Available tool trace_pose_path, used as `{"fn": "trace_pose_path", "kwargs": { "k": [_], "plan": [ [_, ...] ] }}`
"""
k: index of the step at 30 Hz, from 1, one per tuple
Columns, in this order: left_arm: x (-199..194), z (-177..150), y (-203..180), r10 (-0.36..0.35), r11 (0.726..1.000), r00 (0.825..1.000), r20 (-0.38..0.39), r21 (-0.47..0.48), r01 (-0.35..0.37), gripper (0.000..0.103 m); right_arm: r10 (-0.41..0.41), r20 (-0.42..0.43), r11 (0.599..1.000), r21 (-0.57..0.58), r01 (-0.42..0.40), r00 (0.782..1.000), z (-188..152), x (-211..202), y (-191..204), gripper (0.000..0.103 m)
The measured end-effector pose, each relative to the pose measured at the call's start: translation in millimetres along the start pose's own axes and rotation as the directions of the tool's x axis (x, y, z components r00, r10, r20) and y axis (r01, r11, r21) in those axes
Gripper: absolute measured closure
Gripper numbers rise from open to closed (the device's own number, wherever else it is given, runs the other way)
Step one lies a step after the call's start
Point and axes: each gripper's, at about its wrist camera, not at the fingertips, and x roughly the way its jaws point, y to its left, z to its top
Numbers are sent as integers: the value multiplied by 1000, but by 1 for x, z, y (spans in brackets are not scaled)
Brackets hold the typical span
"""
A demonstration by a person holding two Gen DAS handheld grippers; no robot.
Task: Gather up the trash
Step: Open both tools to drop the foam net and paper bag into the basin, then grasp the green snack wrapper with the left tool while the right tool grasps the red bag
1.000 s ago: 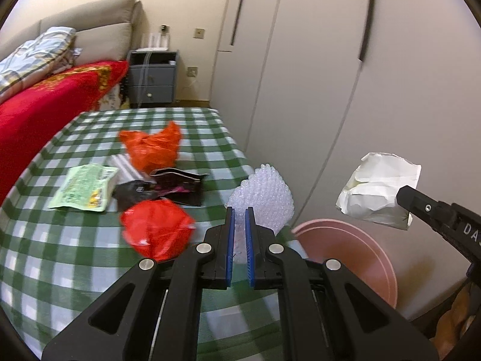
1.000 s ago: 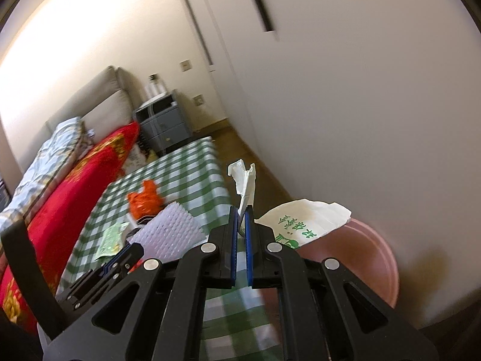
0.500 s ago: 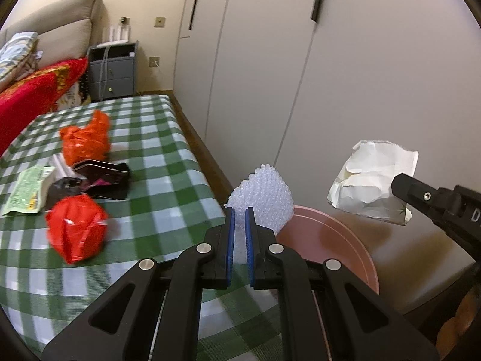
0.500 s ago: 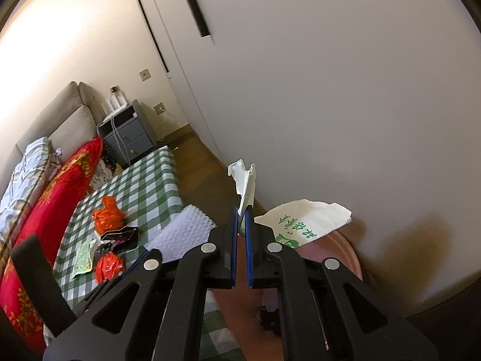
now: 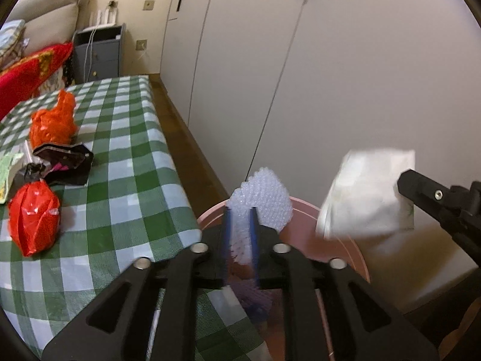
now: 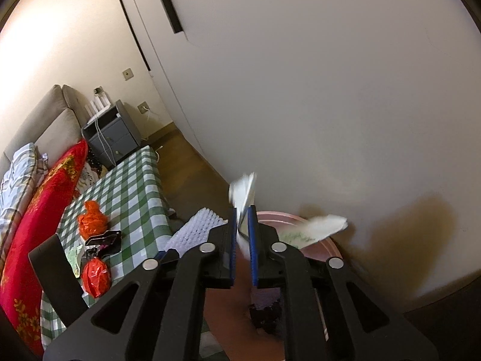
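Both grippers hang over the pink basin [image 5: 342, 237], which stands on the floor just off the end of the green-checked tabletop [image 5: 126, 162].

Left gripper [image 5: 240, 234]: its jaws have just been opening. A second ago they were pressed tight on the sheet of bubble wrap [image 5: 264, 198]; now a gap shows on either side of the sheet and the pads no longer appear to press it. The wrap stands between the spread jaws, directly above the basin's near rim.

Right gripper [image 6: 243, 234]: its jaws have likewise just been opening. The white paper wrapper [image 6: 243, 192] that was pinched between them now sits loose in the gap and is blurred, which suggests it is slipping free. Its lower flap, with green print, hangs over the basin's far side.

Since a second ago, both views have swung from the tabletop toward the basin, which now fills the lower centre of each.

Judgement: this is the release of two pieces at once, and both should fall into the basin, which already holds some dark refuse. Still to collect on the tabletop: two red plastic bags [image 5: 33, 219], a black wrapper [image 5: 64, 164] and a green packet [image 5: 6, 177] at the picture's edge. The task is only partly done.
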Motion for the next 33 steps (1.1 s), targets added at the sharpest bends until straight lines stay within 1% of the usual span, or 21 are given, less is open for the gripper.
{"fn": "trace_pose_path", "kwargs": {
  "k": [4,6,7,8,14,17,21,26,28,33],
  "plan": [
    [-1,1,8,4,1000,1000,-7,-30,-4,83,-10,-5,1000,6,10,1000,0,1,0,91],
    [-5,2,10,4,1000,1000,-2,-28,-4,83,-7,-8,1000,8,7,1000,-1,2,1,87],
    [-6,3,11,5,1000,1000,2,-27,-5,83,-7,-6,1000,8,7,1000,-1,1,1,81],
    [-9,4,11,6,1000,1000,6,-27,-6,83,-6,-3,1000,9,6,1000,-1,0,1,79],
    [-29,3,23,35,999,999,32,-29,-34,83,33,11,999,-25,-33,999,-5,-5,13,79],
    [-43,3,36,60,998,997,50,-38,-58,83,60,10,997,-48,-59,998,-8,-4,23,79],
    [-62,2,62,111,992,991,71,-67,-106,83,102,0,992,-74,-102,995,-13,-1,38,79],
    [-81,0,101,194,974,977,87,-134,-181,83,155,-21,982,-106,-157,988,-24,6,59,79],
    [-89,-2,118,235,962,968,92,-164,-218,83,178,-28,976,-122,-180,984,-28,8,69,79],
    [-101,-7,153,340,914,936,88,-265,-307,83,258,-60,948,-176,-265,964,-40,16,98,79]
  ]
}}
